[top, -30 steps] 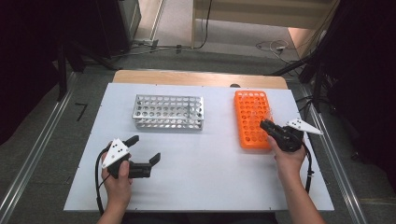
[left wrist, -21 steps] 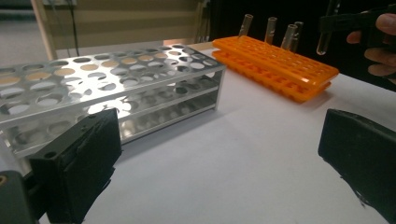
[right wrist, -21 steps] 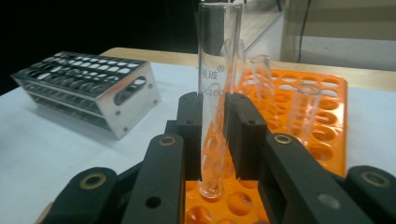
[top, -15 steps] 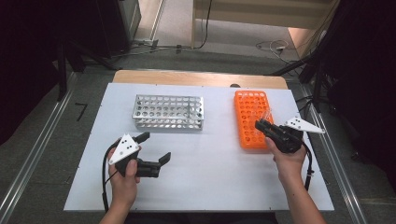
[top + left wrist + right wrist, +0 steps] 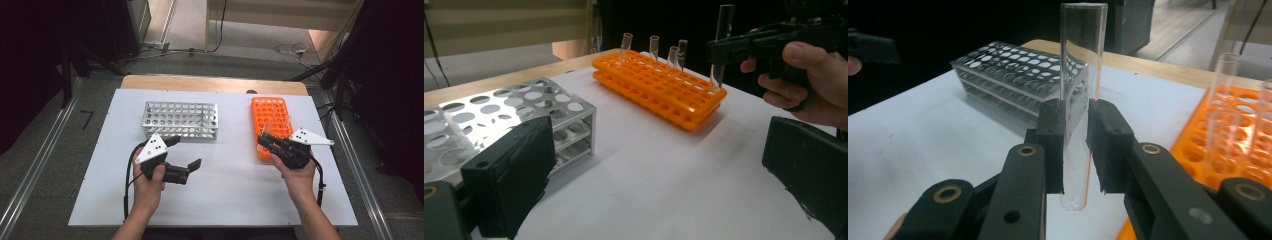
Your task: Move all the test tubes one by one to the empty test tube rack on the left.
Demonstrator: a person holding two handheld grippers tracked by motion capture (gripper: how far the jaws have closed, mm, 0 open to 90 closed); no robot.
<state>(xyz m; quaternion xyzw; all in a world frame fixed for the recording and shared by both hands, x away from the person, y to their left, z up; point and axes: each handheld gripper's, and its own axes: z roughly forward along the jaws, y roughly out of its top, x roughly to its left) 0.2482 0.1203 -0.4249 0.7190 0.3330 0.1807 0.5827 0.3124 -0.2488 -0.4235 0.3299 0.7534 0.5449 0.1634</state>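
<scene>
Racks number 2: perforated metal rack point(image 5: 181, 120) upper left, orange plastic rack point(image 5: 271, 125) right with 4 glass tubes. Right gripper point(image 5: 1076, 150) clamps 1 clear round-bottomed tube point(image 5: 1081, 100); left gripper point(image 5: 184, 155) gapes empty.

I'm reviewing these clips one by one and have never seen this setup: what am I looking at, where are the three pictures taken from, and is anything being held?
A person sits at a white table with hand-held tongs in each hand; there is no robot arm. The high view looks down from above. The other two pictures come from cameras riding on each set of tongs, looking along their black jaws.

On the table stand a metal rack and an orange rack; the left gripper view shows a few glass tubes upright in the orange one.

The right tongs are shut on a clear tube, held upright beside the orange rack. The left tongs are open and hold nothing, in front of the metal rack.
</scene>
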